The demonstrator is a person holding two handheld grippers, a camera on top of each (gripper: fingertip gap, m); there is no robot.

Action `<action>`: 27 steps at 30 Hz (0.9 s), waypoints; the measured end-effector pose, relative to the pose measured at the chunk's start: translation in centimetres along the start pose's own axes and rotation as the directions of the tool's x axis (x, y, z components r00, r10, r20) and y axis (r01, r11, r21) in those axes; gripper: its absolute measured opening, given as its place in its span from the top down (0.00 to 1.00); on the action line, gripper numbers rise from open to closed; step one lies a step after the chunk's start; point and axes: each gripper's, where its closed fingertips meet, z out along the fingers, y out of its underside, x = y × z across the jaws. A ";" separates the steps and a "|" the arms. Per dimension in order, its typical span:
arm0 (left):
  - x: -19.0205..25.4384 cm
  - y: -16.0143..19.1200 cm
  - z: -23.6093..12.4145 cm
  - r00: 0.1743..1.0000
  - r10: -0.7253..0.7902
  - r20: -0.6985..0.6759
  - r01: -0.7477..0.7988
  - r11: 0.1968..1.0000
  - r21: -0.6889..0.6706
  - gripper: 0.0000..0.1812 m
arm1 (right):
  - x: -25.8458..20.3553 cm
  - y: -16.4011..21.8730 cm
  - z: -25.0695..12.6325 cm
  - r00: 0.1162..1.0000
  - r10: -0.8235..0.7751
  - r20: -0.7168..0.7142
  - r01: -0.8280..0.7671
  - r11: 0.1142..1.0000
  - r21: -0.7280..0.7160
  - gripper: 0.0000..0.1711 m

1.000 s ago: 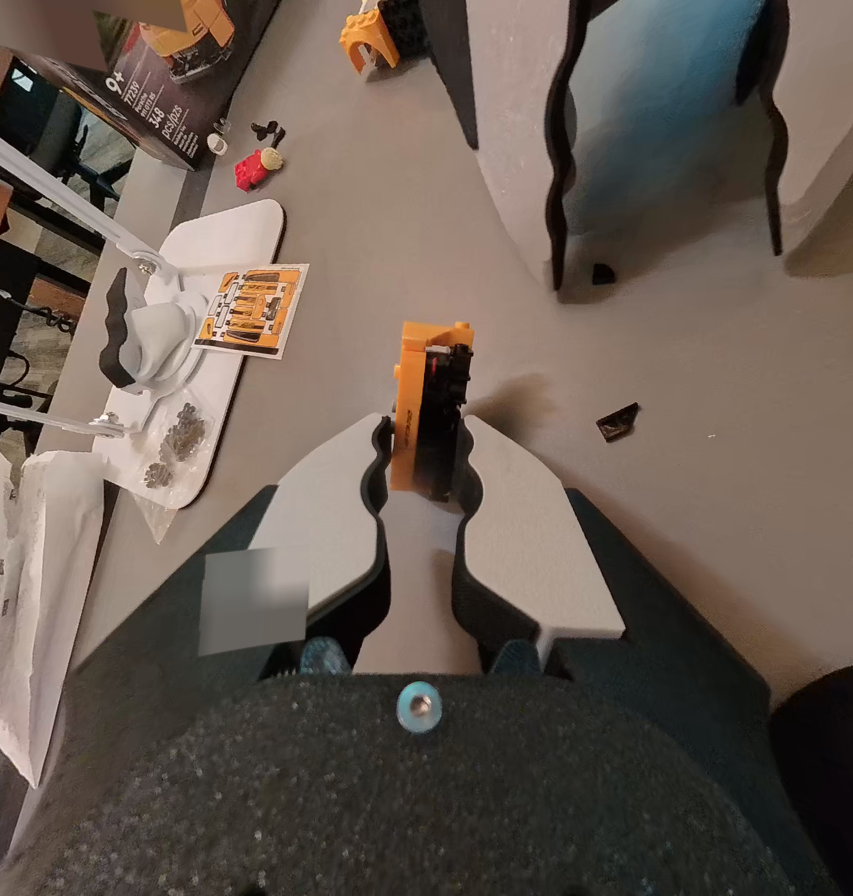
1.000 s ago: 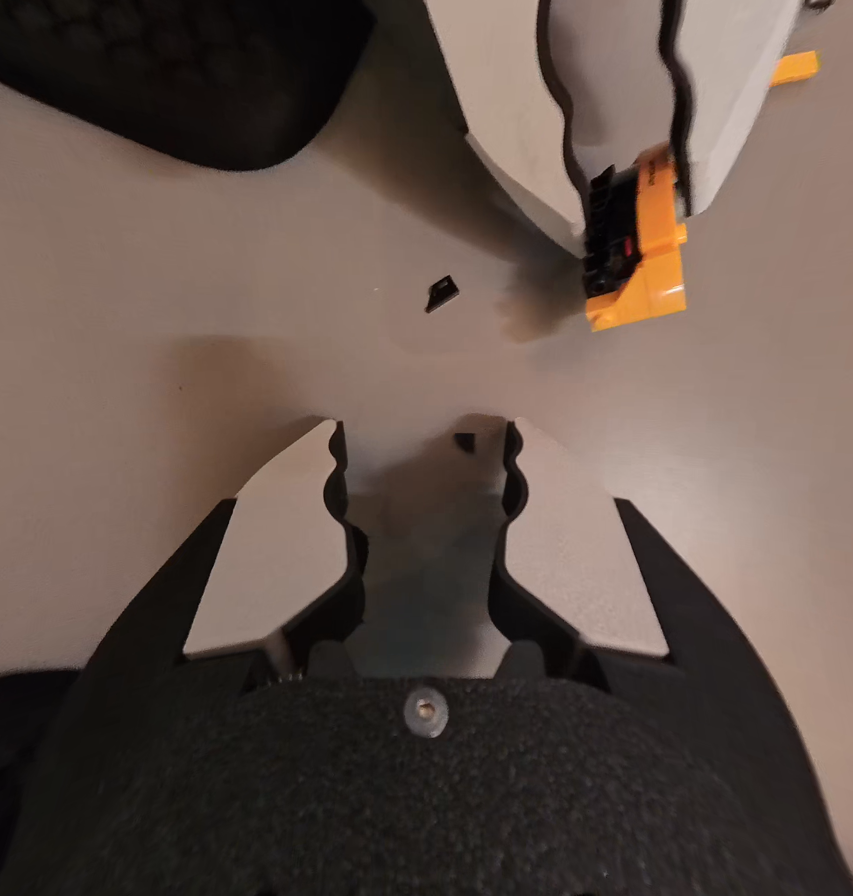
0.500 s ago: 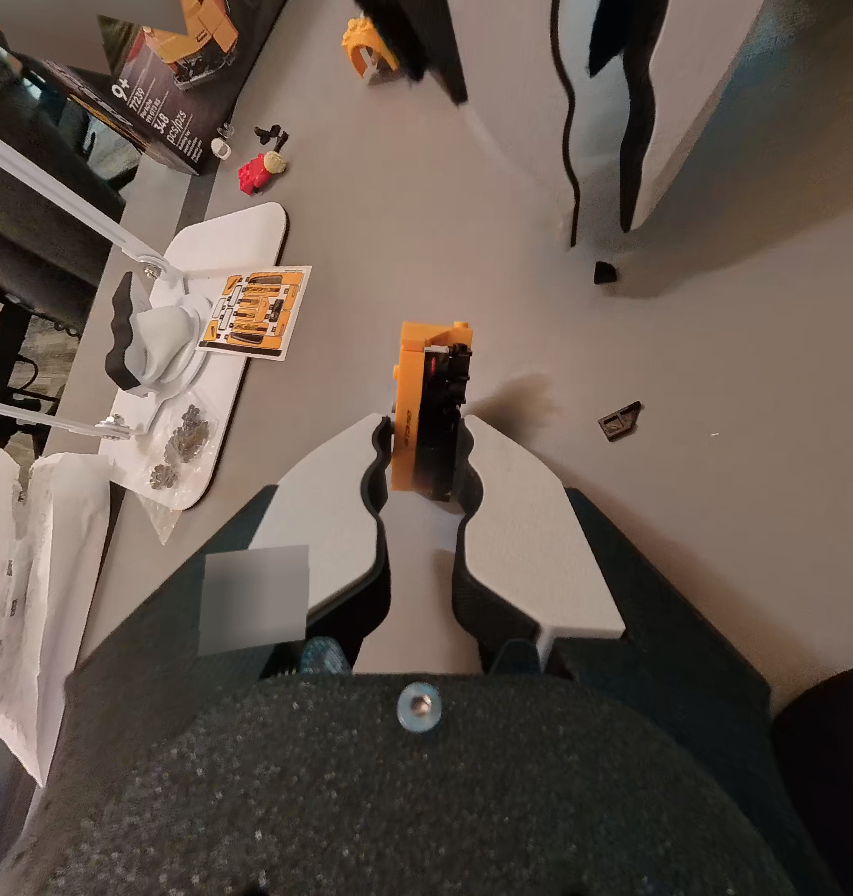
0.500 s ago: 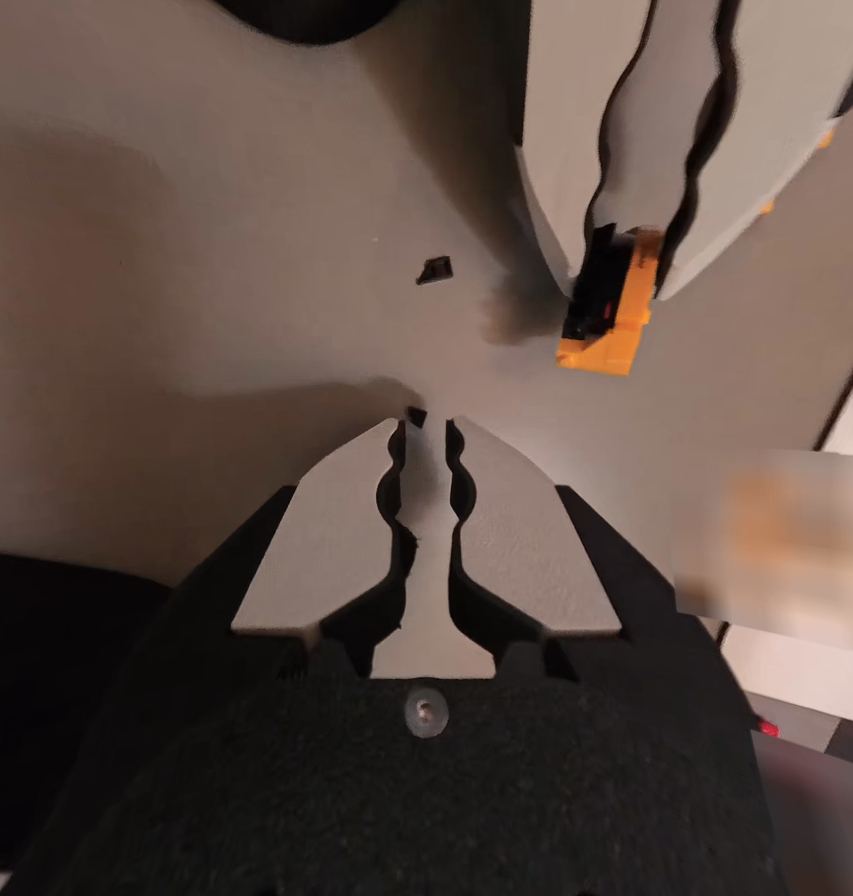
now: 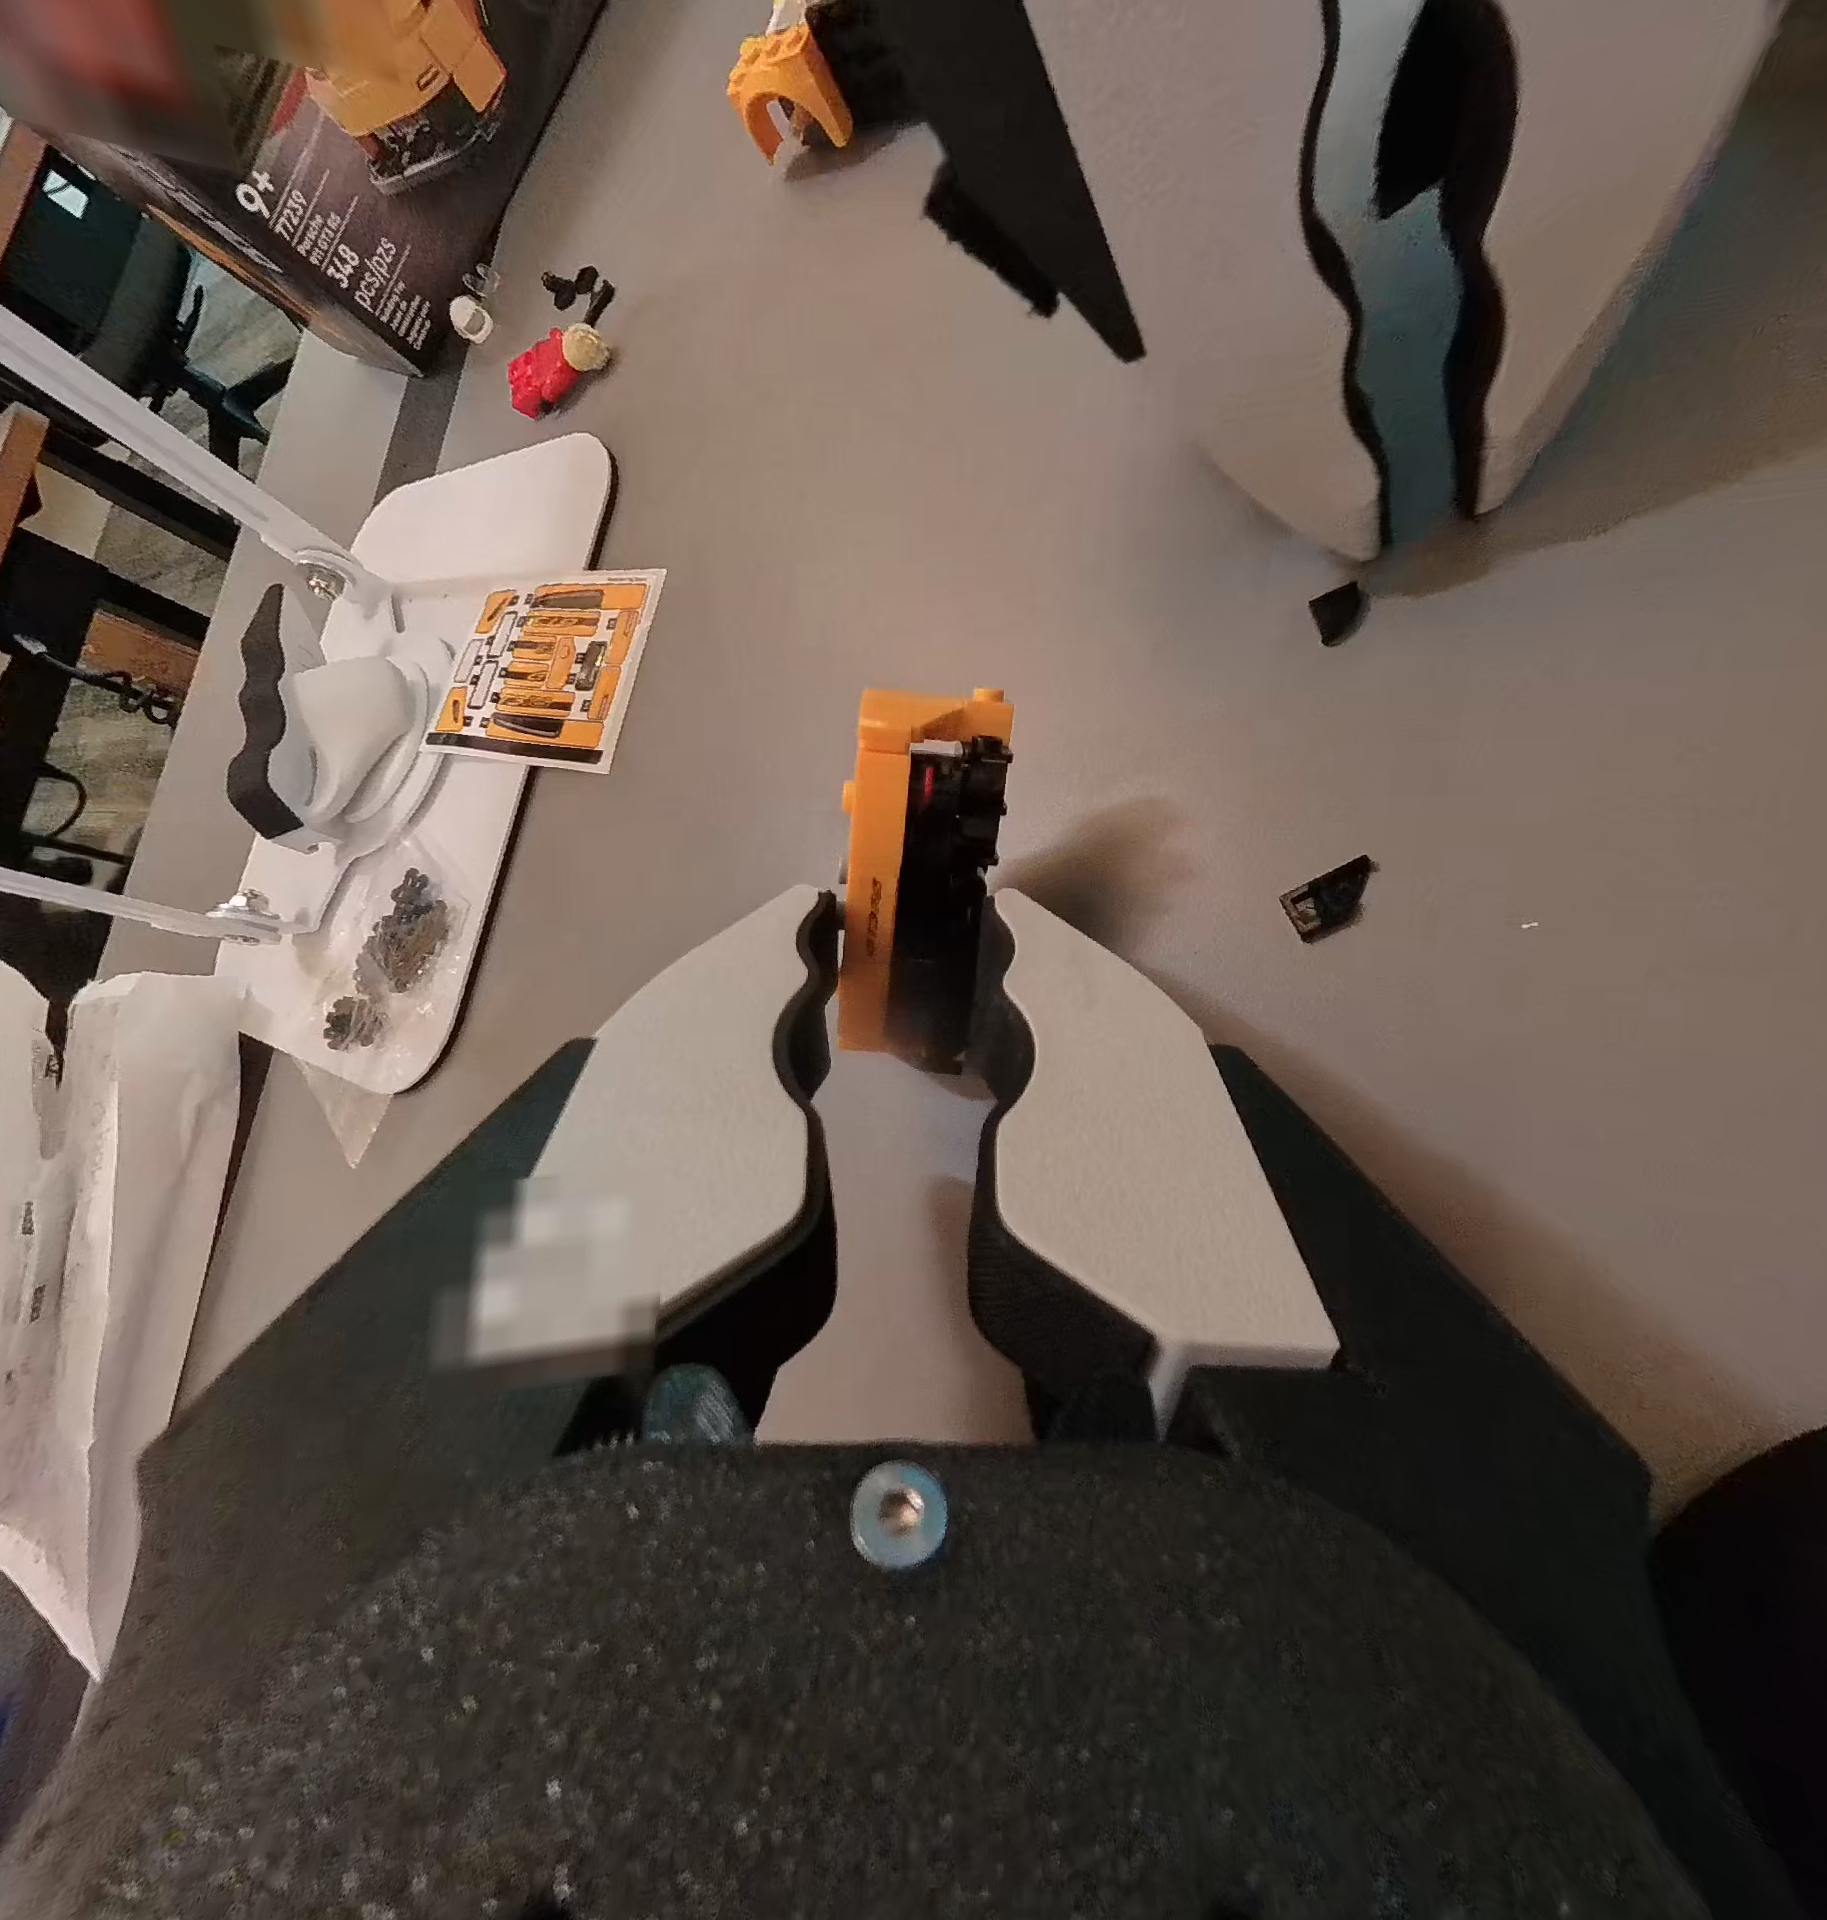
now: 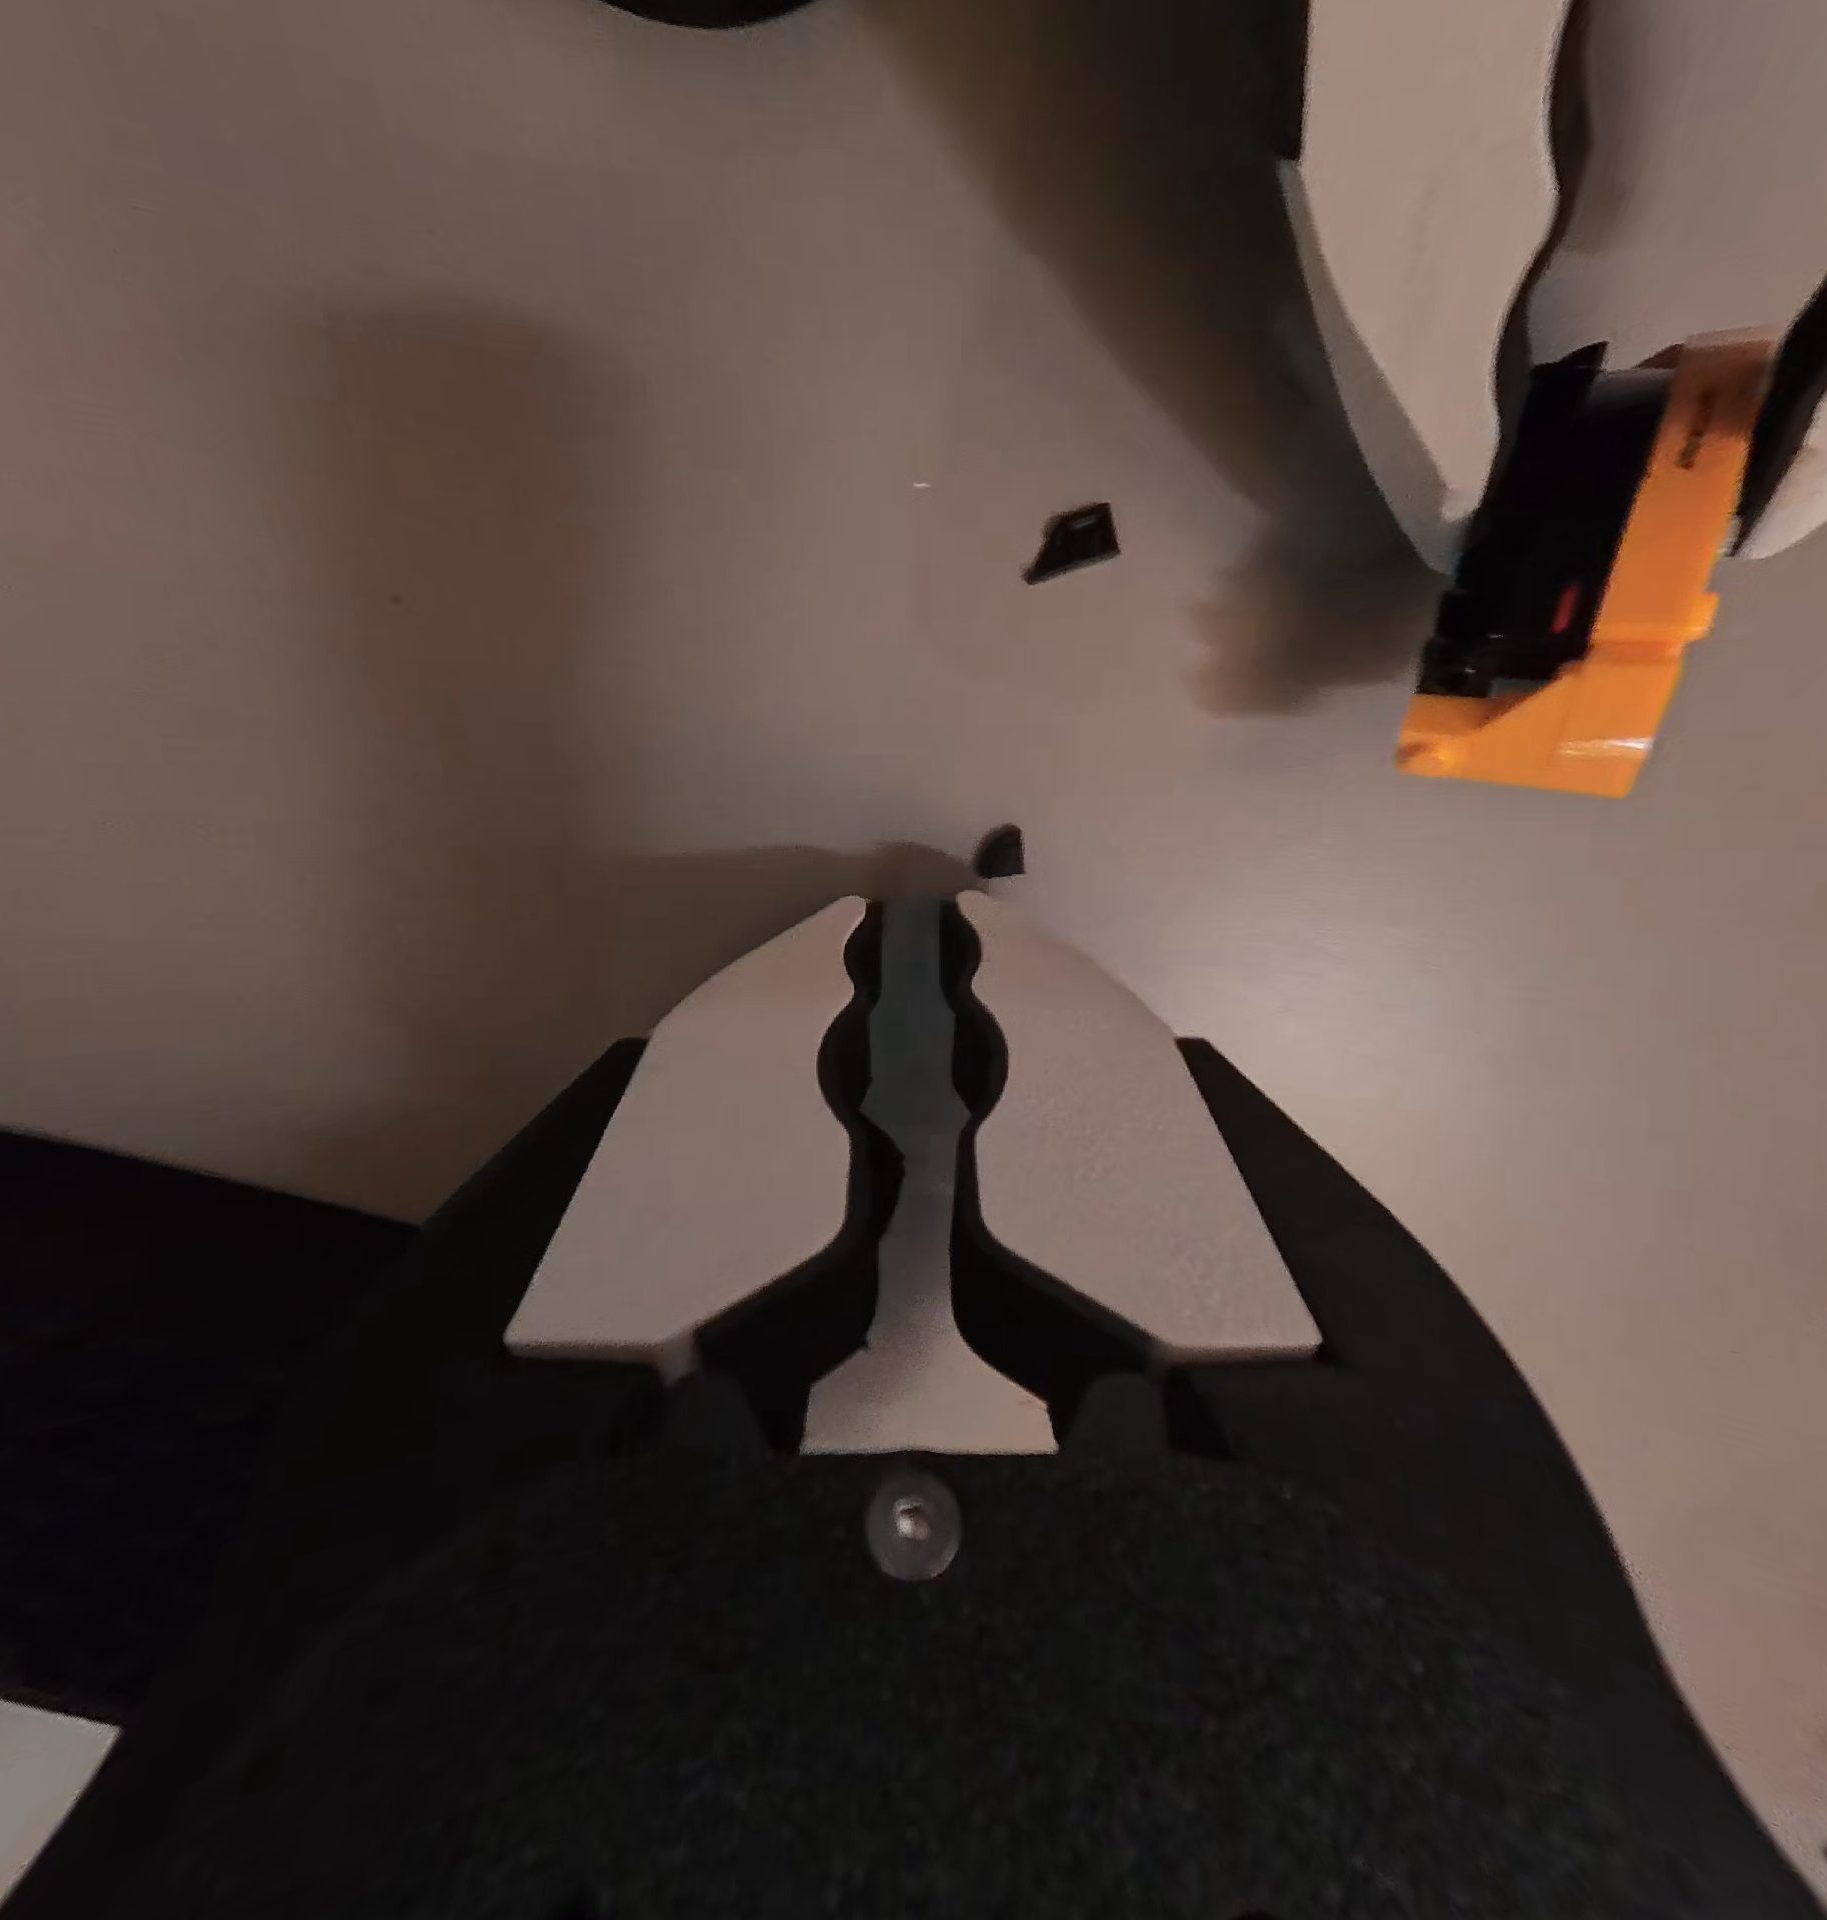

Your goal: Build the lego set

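Note:
My left gripper is shut on an orange and black lego assembly and holds it on edge just above the grey table. The assembly also shows in the right wrist view, at the upper right. My right gripper is almost fully shut with nothing between its fingers. A tiny black piece lies on the table just past its right fingertip; the piece also shows in the left wrist view. A second black sloped piece lies farther on, between the two grippers.
At the left are a sticker sheet, a white board with a spare gripper finger mount, a clear bag of small dark parts and white paper bags. Farther back are the lego box, a red minifigure torso and an orange arch piece. My right fingertips sit around 11 cm from my left ones. My left tips are roughly 25 cm from the red minifigure torso.
My right gripper has gone from wide open to nearly shut and shifted; the tiny black piece was between its tips and now lies outside them. The left gripper keeps holding the assembly still.

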 end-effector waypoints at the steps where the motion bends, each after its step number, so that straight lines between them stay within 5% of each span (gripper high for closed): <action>1: 0.0 0.0 0.0 1.000 0.001 0.000 -0.001 1.000 -0.001 0.86 | -0.3 -0.2 0.0 1.000 0.005 0.009 -0.005 1.000 0.012 0.94; 27: 0.0 0.0 0.0 1.000 0.002 -0.004 -0.002 1.000 -0.002 0.86 | 2.0 -1.0 0.1 0.993 0.031 -0.113 -0.025 0.999 0.048 0.95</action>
